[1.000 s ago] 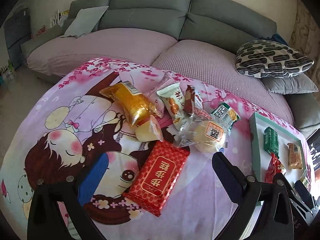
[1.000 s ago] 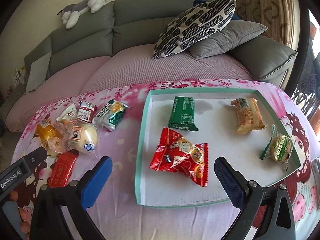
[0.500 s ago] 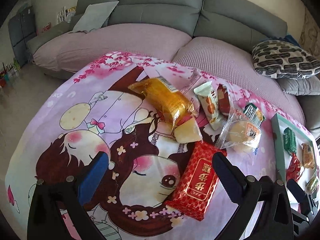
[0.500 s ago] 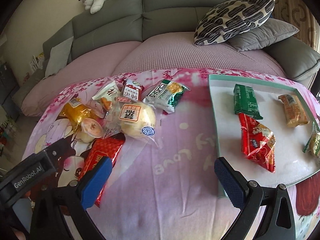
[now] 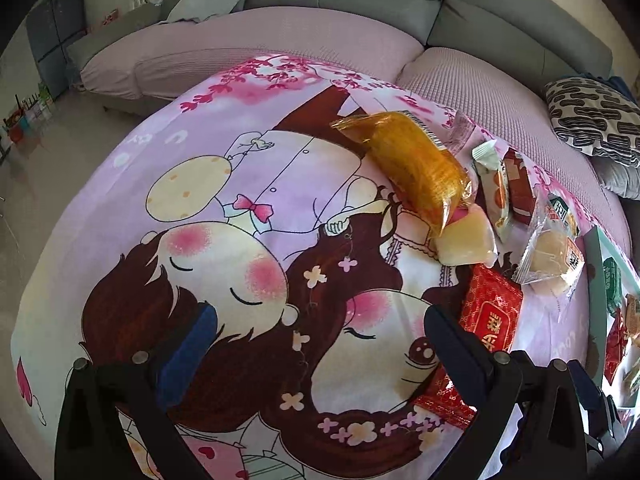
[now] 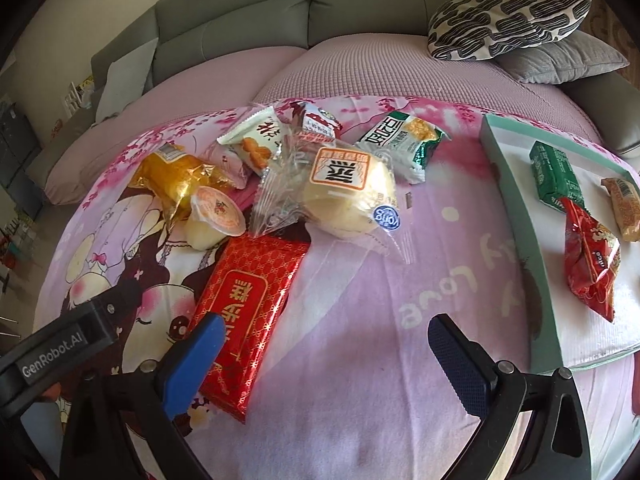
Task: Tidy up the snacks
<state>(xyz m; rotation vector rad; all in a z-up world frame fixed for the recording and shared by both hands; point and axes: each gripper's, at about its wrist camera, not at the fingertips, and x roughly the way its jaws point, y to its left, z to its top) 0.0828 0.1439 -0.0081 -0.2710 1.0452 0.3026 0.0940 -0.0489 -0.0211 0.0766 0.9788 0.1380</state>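
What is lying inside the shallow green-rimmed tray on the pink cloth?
In the green-rimmed tray: a green packet, a red crinkled bag, an orange-brown packet. The tray's right part is out of frame.

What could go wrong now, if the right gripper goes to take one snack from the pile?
1. The bun bag overlaps the red flat packet and the jelly cup sits close by, so lifting one may drag another.
2. The right gripper, open, may pinch the loose tablecloth.
3. The left gripper is near and may be bumped.
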